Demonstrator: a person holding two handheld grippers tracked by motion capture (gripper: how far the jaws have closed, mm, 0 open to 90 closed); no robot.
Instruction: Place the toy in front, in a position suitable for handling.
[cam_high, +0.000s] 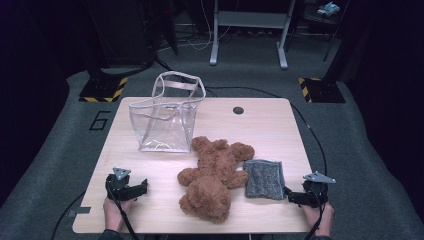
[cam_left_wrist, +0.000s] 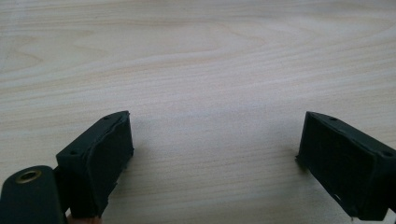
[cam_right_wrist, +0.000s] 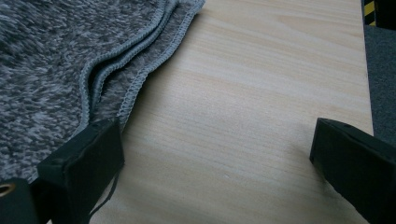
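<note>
Teddy bear (cam_high: 212, 179), brown and shaggy, sprawls across the middle of the wooden table (cam_high: 270, 125), head toward the near edge, limbs flung out as if dropped for packing. Behind it a clear plastic bag (cam_high: 165, 120) stands upright with its mouth and handles raised, probably to receive things from above. Touching the bear's right side lies a folded grey cloth (cam_high: 264, 179), fleecy and speckled, its stitched edges stacked in layers. The right gripper (cam_right_wrist: 215, 154) rests low at the cloth's corner, jaws spread wide with bare wood between them, seemingly lined up to take it. The left gripper (cam_left_wrist: 212, 144), equally spread and holding nothing, waits on bare table well apart from the bear.
</note>
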